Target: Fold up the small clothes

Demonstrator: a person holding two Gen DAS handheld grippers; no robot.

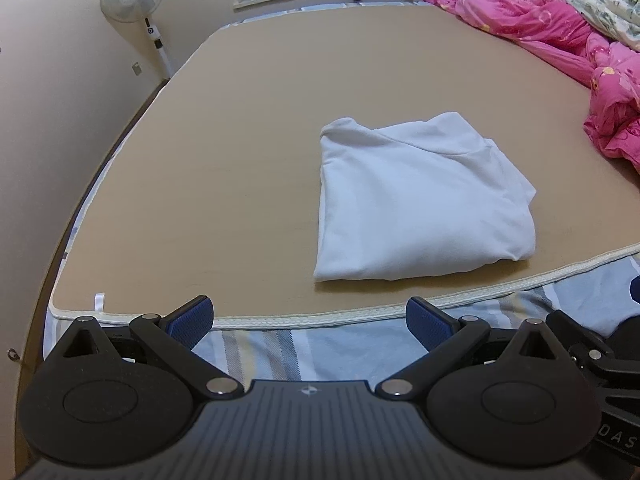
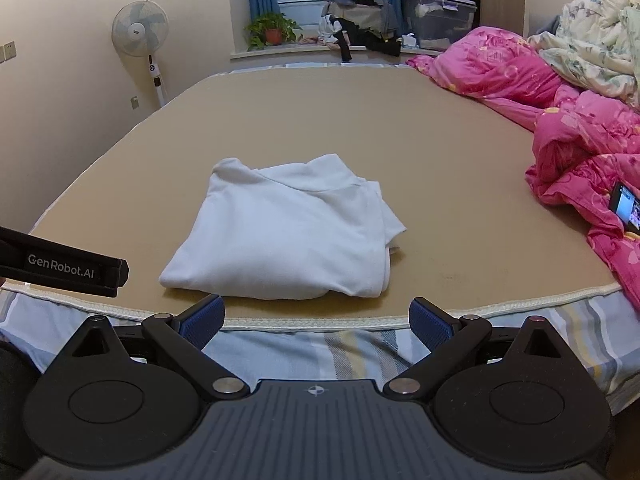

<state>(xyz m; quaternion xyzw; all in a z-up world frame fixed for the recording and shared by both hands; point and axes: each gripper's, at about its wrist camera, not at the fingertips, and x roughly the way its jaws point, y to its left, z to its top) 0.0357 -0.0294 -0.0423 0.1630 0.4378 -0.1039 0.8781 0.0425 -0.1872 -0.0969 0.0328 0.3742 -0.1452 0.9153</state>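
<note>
A white garment [image 1: 420, 200] lies folded into a rough square on the tan mat [image 1: 260, 120] near its front edge. It also shows in the right wrist view [image 2: 288, 236]. My left gripper [image 1: 310, 316] is open and empty, held back over the striped sheet, short of the mat's edge and left of the garment. My right gripper [image 2: 316, 316] is open and empty, just in front of the garment's near edge. The left gripper's body [image 2: 64, 266] shows at the left of the right wrist view.
A pink quilt [image 2: 580, 132] is piled along the right side of the bed, with a lit phone [image 2: 626, 208] on it. A standing fan [image 2: 140, 32] is by the left wall. A potted plant [image 2: 272, 30], clothes and a storage box [image 2: 438, 20] sit on the windowsill.
</note>
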